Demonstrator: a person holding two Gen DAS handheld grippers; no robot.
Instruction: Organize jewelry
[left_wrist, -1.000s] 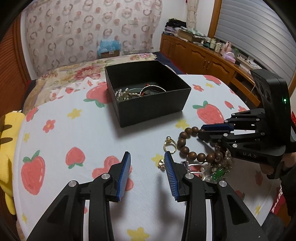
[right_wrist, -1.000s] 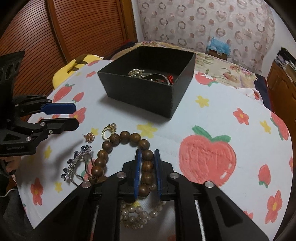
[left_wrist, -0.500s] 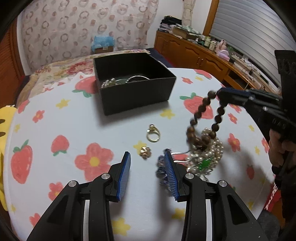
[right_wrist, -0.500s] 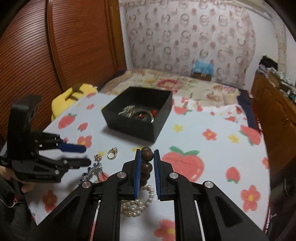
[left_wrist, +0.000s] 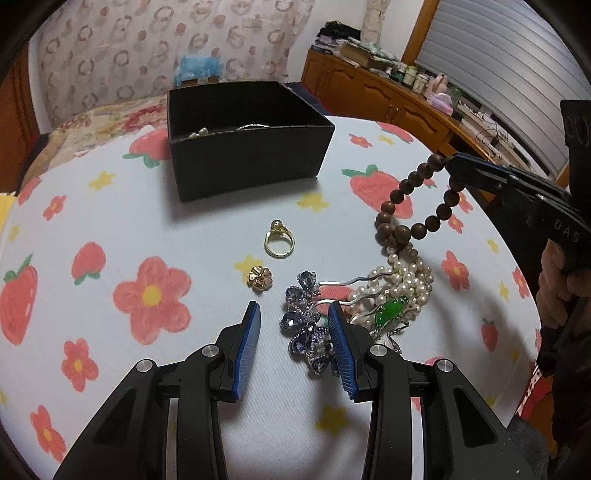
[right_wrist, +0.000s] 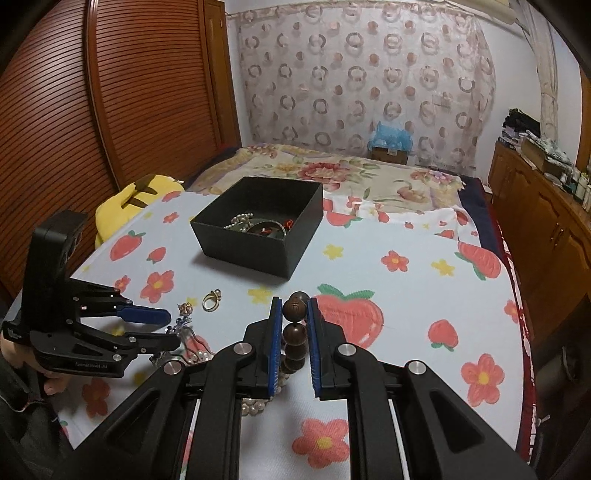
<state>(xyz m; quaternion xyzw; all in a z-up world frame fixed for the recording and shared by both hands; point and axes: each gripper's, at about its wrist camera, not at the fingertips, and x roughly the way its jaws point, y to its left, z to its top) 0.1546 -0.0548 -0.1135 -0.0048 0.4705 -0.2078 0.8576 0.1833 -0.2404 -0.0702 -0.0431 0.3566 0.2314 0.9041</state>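
My right gripper (right_wrist: 294, 309) is shut on a brown wooden bead bracelet (right_wrist: 293, 334) and holds it lifted above the table; the bracelet (left_wrist: 413, 206) hangs from that gripper (left_wrist: 452, 162) in the left wrist view. My left gripper (left_wrist: 293, 325) is open, low over the table, with a blue-purple crystal hairpin (left_wrist: 308, 325) between and under its fingers. A gold pearl ring (left_wrist: 279, 242), a gold flower earring (left_wrist: 259, 277), a pearl strand (left_wrist: 404, 277) and a green pendant (left_wrist: 390, 309) lie on the cloth. The black box (left_wrist: 245, 162) with jewelry inside stands beyond.
The table wears a white cloth with strawberries and flowers (right_wrist: 406, 295). A bed (right_wrist: 351, 173) lies behind it, a yellow cushion (right_wrist: 129, 199) at the left, a wooden cabinet (right_wrist: 546, 221) at the right. The table's edge runs close on the right.
My right gripper has lifted the wooden bracelet off the pile and raised it higher. My left gripper has shifted right and nearer, over the crystal hairpin, still open.
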